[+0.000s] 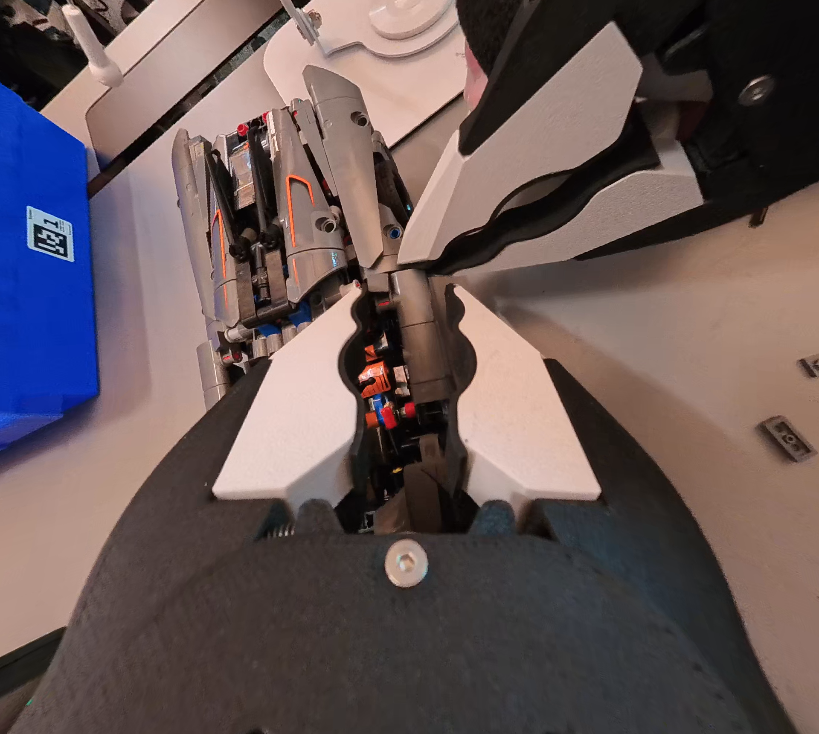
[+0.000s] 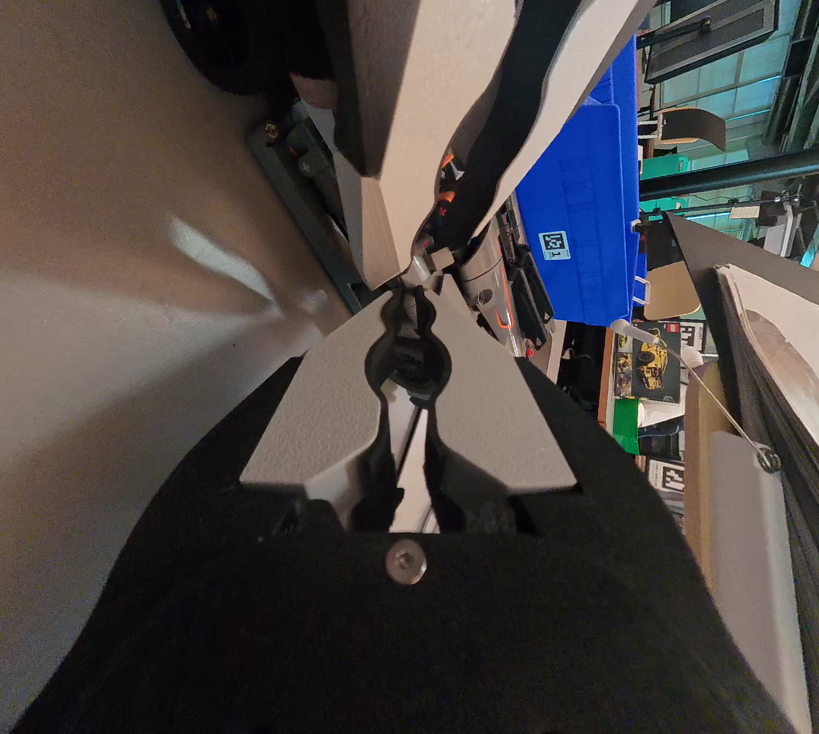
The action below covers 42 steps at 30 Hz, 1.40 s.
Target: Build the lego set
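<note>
A grey lego vehicle model (image 1: pixel 283 216) with orange stripes and black struts lies on the white table (image 1: pixel 620 336). My left gripper (image 1: pixel 403 291) is shut on the model's near end, with a grey beam and orange parts between its fingers. My right gripper (image 1: pixel 416 265) comes in from the upper right, and its closed tips touch the model's grey beam just beyond my left fingertips. In the right wrist view the right gripper (image 2: pixel 407 296) is shut tip to tip against the left gripper (image 2: pixel 421 265), with the model (image 2: pixel 492 282) behind. Whether the right tips pinch a small part is hidden.
A blue bin (image 1: pixel 44 269) with a square tag stands left of the model; it also shows in the right wrist view (image 2: pixel 585 225). Two small grey lego plates (image 1: pixel 789 440) lie loose at the right. A white round disc (image 1: pixel 412 7) sits farther back. A lego box (image 2: pixel 647 358) stands beyond the table.
</note>
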Available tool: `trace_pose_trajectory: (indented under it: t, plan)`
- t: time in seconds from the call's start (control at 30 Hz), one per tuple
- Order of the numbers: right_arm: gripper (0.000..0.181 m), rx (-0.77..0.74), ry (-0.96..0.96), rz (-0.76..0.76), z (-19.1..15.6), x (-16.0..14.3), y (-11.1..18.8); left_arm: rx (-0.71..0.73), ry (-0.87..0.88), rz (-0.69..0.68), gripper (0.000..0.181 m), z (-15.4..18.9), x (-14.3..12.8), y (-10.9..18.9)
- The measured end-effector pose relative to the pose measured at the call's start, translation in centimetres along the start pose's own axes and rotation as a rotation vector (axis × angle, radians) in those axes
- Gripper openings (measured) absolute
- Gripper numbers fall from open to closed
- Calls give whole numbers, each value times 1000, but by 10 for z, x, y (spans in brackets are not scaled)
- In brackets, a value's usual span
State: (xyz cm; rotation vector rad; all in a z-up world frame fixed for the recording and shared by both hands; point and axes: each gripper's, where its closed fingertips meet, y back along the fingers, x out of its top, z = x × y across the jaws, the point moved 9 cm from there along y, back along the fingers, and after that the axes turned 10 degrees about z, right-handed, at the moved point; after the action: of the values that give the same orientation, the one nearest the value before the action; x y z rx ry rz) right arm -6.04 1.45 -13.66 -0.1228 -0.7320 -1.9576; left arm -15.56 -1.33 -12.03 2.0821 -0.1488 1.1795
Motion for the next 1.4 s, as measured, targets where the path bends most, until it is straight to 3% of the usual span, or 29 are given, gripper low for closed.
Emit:
trace_pose_trajectory:
  t: [0.03, 0.17, 0.3, 0.6, 1.17, 1.4]
  plan:
    - [4, 2, -4, 7, 1, -1, 1, -3, -1, 3, 31, 0, 0, 0]
    - [6, -8, -66, 26, 11, -7, 8, -11, 3, 10, 33, 0, -2, 0]
    - [5, 6, -246, 138, 18, -2, 10, -15, -5, 9, 35, 1, -2, 0]
    - [4, 56, -478, 161, 19, -9, -1, -25, -4, -15, 35, 1, -5, -3]
    - [1, 77, -560, 128, 22, -11, -3, -15, -2, -64, 38, 1, -7, -5]
    - [1, 89, -600, 123, 24, -11, -3, -11, -5, -58, 28, 2, -6, -4]
